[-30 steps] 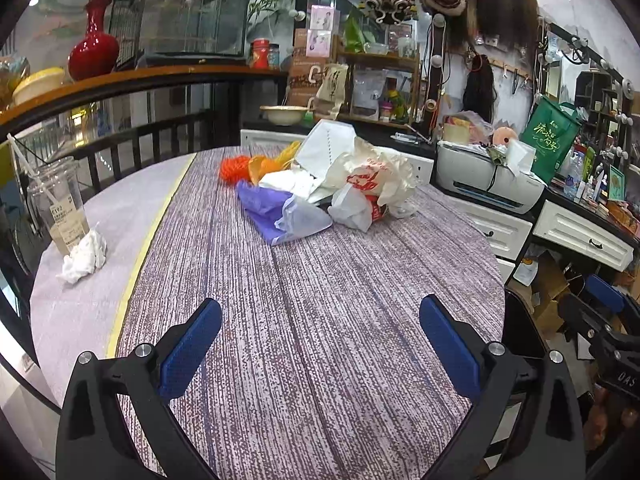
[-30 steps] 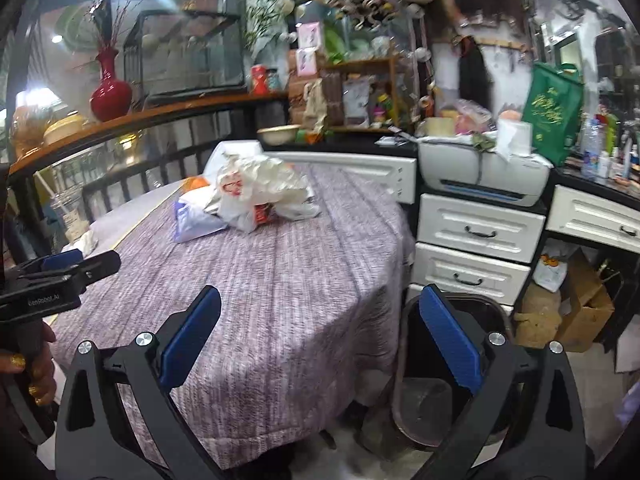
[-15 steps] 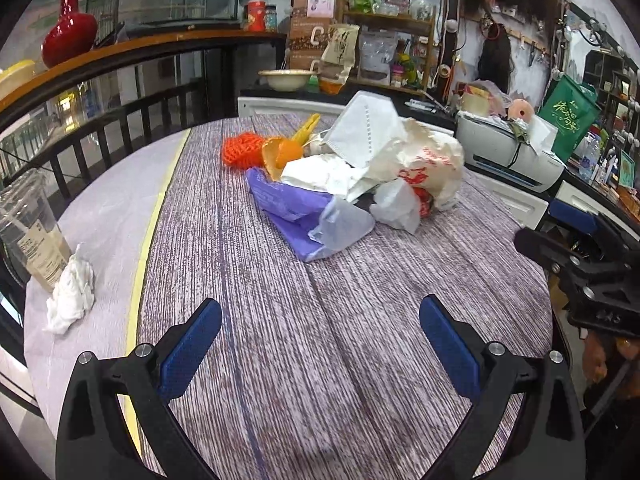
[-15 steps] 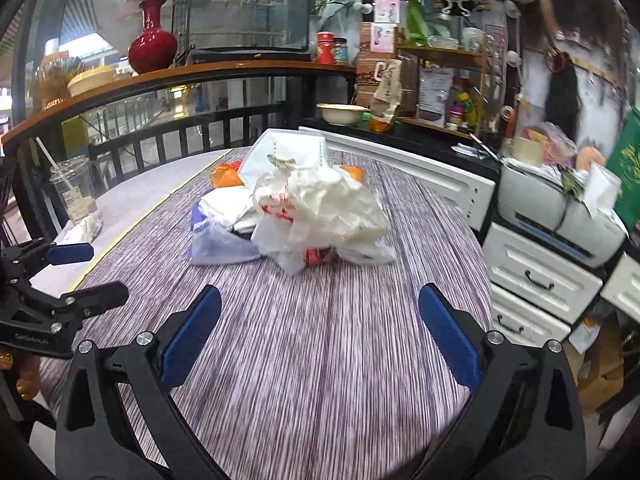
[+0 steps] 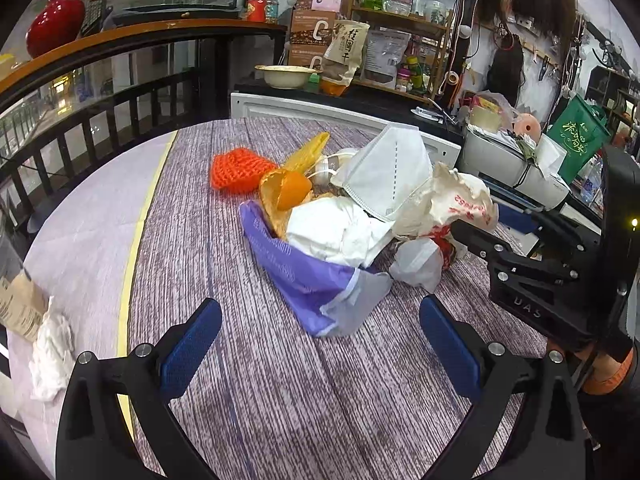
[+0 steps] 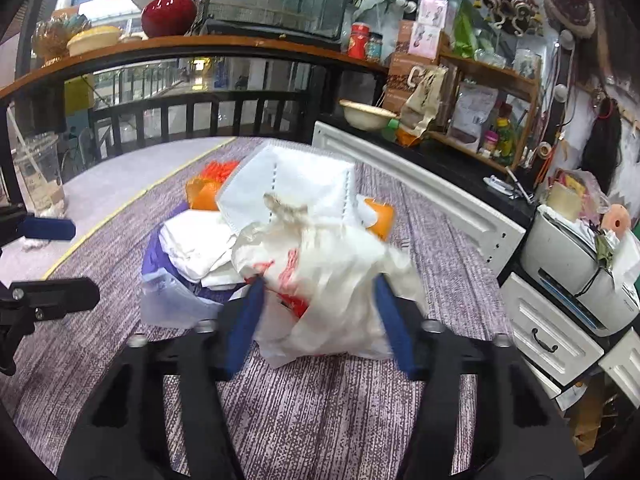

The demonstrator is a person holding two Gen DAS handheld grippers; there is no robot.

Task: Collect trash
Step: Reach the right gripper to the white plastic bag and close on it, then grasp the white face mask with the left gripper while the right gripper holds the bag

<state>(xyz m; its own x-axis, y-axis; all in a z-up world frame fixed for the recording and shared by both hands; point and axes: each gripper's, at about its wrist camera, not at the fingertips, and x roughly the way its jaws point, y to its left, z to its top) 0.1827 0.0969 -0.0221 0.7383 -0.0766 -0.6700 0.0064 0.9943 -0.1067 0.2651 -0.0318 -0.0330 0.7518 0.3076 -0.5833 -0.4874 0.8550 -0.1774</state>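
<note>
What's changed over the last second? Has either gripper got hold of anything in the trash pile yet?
Both grippers closed in on the pile. The right gripper has just been closing its fingers on the white plastic bag with red print, which now sits between them. The left gripper is open short of the purple bag, holding nothing. The pile itself, the face mask and the table look unmoved.

Both my grippers have closed in on the trash heap on the worktop. My right gripper (image 6: 318,308), wide a second ago over bare purple striped cloth, has just been closing; the crumpled white plastic bag with red print (image 6: 332,276) now sits between its blue pads. My left gripper (image 5: 320,344) now faces the purple plastic bag (image 5: 308,280) from nearer.
</note>
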